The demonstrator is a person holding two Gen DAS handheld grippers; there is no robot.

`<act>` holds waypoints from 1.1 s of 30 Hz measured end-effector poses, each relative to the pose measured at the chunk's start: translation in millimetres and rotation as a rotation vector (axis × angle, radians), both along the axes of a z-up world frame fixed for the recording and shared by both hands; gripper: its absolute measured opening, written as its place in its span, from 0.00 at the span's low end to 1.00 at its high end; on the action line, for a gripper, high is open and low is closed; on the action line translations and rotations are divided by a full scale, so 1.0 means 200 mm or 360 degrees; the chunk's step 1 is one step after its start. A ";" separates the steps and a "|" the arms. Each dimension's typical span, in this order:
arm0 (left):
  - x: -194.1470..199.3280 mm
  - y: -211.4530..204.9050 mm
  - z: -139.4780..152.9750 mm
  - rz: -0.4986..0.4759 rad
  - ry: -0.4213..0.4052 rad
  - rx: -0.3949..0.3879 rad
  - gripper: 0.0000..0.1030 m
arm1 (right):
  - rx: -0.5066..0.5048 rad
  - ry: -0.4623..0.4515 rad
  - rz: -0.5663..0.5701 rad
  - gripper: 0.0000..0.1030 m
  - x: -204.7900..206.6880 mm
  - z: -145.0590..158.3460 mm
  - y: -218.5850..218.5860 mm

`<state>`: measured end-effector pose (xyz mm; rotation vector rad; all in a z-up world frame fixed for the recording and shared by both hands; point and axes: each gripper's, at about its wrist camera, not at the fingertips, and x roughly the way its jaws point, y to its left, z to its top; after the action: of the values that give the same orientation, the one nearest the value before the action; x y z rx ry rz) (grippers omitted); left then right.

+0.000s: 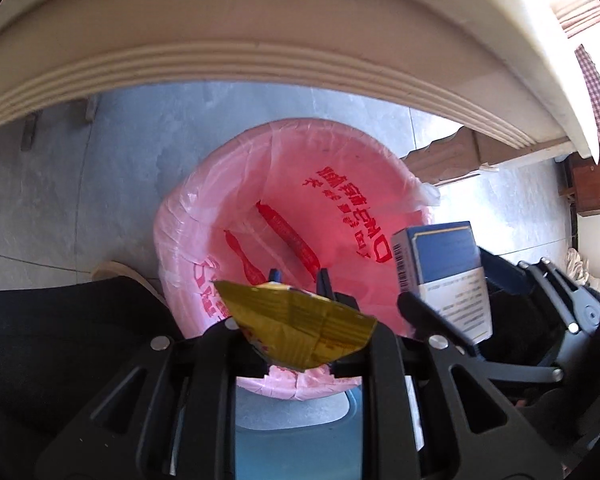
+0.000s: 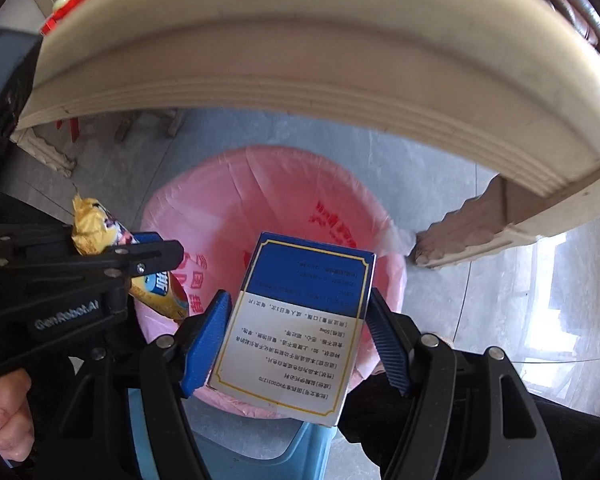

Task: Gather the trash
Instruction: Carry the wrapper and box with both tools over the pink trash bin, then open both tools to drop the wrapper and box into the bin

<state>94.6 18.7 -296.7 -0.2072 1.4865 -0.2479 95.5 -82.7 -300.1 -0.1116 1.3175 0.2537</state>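
We have both grippers poised over the pink-lined bin (image 2: pixel 268 200), which stands on the grey floor (image 1: pixel 100 184) just in front of the cream table edge (image 2: pixel 300 80), and each one carries a piece of trash. Our left gripper (image 1: pixel 296 280) is pinched fully together on a crumpled yellow snack wrapper (image 1: pixel 300 328); the foil is thin, so the jaws meet almost flat on it, and we grip it at its middle so both loose ends hang free. In the right wrist view the wrapper's long axis runs from its gold end at the upper left down toward the bin's near left rim. Our right gripper (image 2: pixel 300 336) is clamped across the narrow width of a blue-and-white carton (image 2: pixel 296 328), one blue pad (image 2: pixel 204 344) on each long side, which keeps the jaws partly spread and the box from twisting. The carton's long axis lies along the fingers, blue end pointing away from us and down into the bin, white printed end nearest the wrist. We judge both pieces are held over the opening so that a simple release drops them inside; the carton sits over the near right part of the liner, the wrapper over its near left rim, where it could catch on the edge.
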 end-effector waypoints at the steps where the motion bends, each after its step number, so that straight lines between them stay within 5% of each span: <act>1: 0.01 0.01 -0.02 0.0006 0.0014 -0.0006 0.18 | 0.0001 0.0016 0.0003 0.65 0.00 -0.02 0.00; 18: 0.13 -0.01 -0.30 0.0030 0.0230 0.0044 0.21 | 0.0044 0.0211 0.0012 0.66 0.08 -0.27 0.03; 21: 0.13 0.00 -0.32 0.0036 0.0250 0.0060 0.27 | 0.0040 0.0214 0.0022 0.67 0.09 -0.27 0.03; 25: 0.14 0.00 -0.31 0.0037 0.0242 0.0087 0.56 | 0.0025 0.0234 0.0026 0.67 0.10 -0.30 0.03; 28: 0.14 0.01 -0.30 0.0052 0.0240 0.0089 0.63 | 0.0016 0.0246 0.0022 0.67 0.10 -0.30 0.04; 30: 0.14 0.03 -0.30 0.0063 0.0242 0.0085 0.67 | 0.0020 0.0246 0.0021 0.80 0.09 -0.30 0.04; 33: 0.15 0.04 -0.29 0.0082 0.0228 0.0092 0.67 | 0.0036 0.0218 0.0014 0.82 0.09 -0.28 0.04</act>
<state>124.5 27.3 -354.6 -0.2204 1.6257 -0.1510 113.8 -75.1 -355.9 -0.0819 1.4501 0.2880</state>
